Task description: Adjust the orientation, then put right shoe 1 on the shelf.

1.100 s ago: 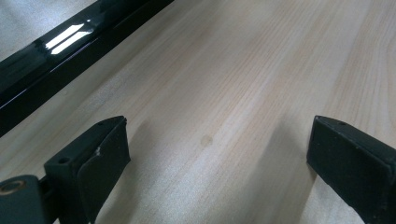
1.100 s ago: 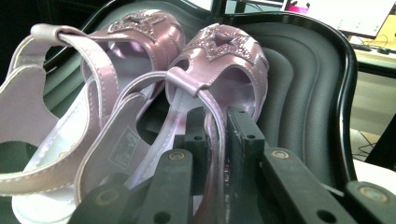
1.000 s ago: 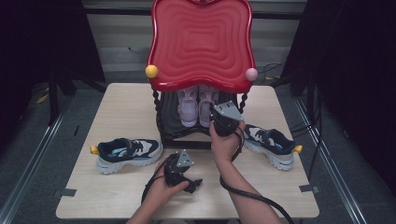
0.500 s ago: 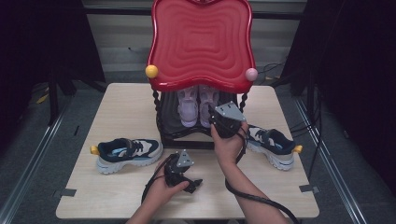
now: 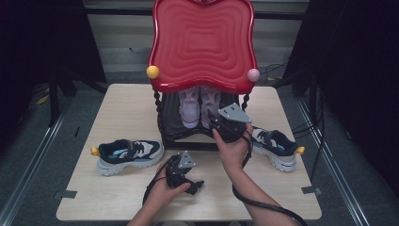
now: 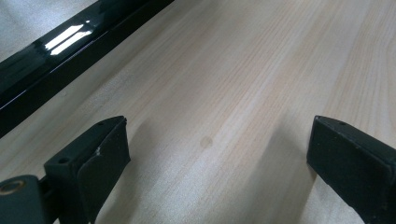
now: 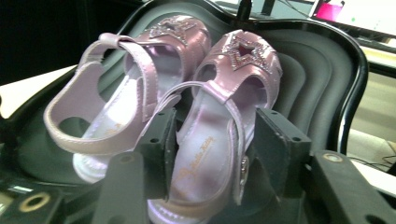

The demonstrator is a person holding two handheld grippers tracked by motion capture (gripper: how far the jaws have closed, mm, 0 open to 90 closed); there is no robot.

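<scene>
- Your right gripper (image 7: 210, 154) straddles the heel of the right-hand pink patent sandal with a glitter star on the toe (image 7: 219, 140), at centre-bottom of the right gripper view. The jaws have just been opening with the sandal between them; there is a gap on the right side, so I read it as released, no squeeze on the shoe.
- That sandal sits on the black lower shelf (image 7: 322, 60) of the red wavy-topped shoe rack (image 5: 203, 44), just beside its twin pink sandal (image 7: 121, 102), under the red top at centre of the high view.
- Risk: the left jaw looks close to or touching the heel strap. Pull back crooked and you probably drag the sandal off the shelf or skew it into its twin.
- Risk: the twin's loose back strap lies just beside the left jaw; snagging it would likely shift both shoes.
- Risk: in the high view your right hand (image 5: 233, 150) is close under the rack's edge; lifting too soon could knock the rack.
- Your left gripper (image 6: 219, 154) is spread wide and empty over the light wood table (image 6: 261, 70), bottom centre of the high view.
- The navy and white sneaker at left (image 5: 127, 154) and the matching navy sneaker at right (image 5: 275, 147) lie on the table; the trailing cable near your right forearm could sweep the right one.
</scene>
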